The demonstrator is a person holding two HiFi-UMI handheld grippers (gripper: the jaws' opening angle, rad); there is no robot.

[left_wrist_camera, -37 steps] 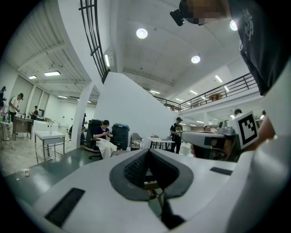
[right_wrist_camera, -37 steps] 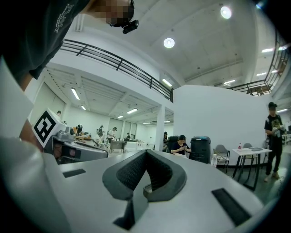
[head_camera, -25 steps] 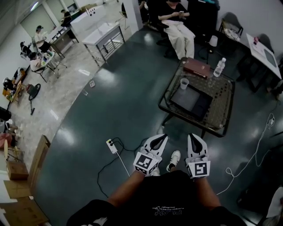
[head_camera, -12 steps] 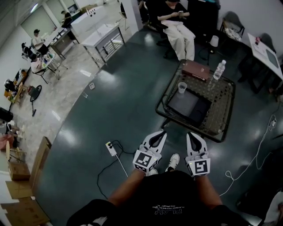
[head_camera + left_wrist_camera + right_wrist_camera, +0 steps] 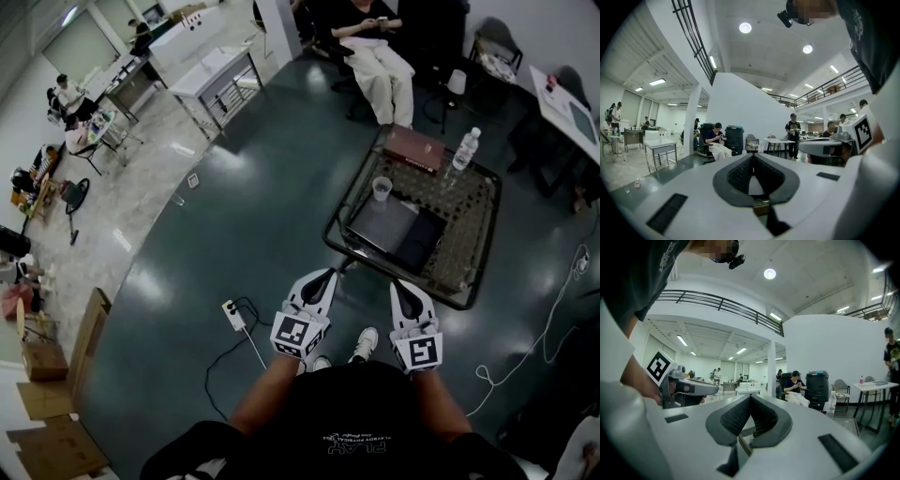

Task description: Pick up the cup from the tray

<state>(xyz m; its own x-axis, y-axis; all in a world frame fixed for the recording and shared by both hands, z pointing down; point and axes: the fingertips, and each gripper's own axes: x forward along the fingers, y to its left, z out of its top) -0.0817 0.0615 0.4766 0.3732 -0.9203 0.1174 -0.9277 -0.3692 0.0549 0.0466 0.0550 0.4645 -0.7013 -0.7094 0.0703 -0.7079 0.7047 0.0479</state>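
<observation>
A clear plastic cup [image 5: 382, 187] stands upright on a low black-framed table [image 5: 473, 211], at the far left corner of a dark tray [image 5: 398, 230]. Both grippers are held side by side in front of the person, short of the table's near edge. The left gripper [image 5: 327, 274] is shut and empty, and its pads meet at the tip in the left gripper view [image 5: 752, 157]. The right gripper [image 5: 398, 284] is likewise shut with nothing in it [image 5: 750, 397]. Neither gripper view shows the cup.
A water bottle [image 5: 466, 148] and a brown box [image 5: 415, 147] sit at the table's far end. A power strip [image 5: 234, 313] with its cable lies on the floor to the left, and a white cable [image 5: 548, 319] to the right. A seated person [image 5: 380, 56] is beyond the table.
The table with the tray and cup has come nearer to the grippers in the head view. Both grippers stayed shut and side by side.
</observation>
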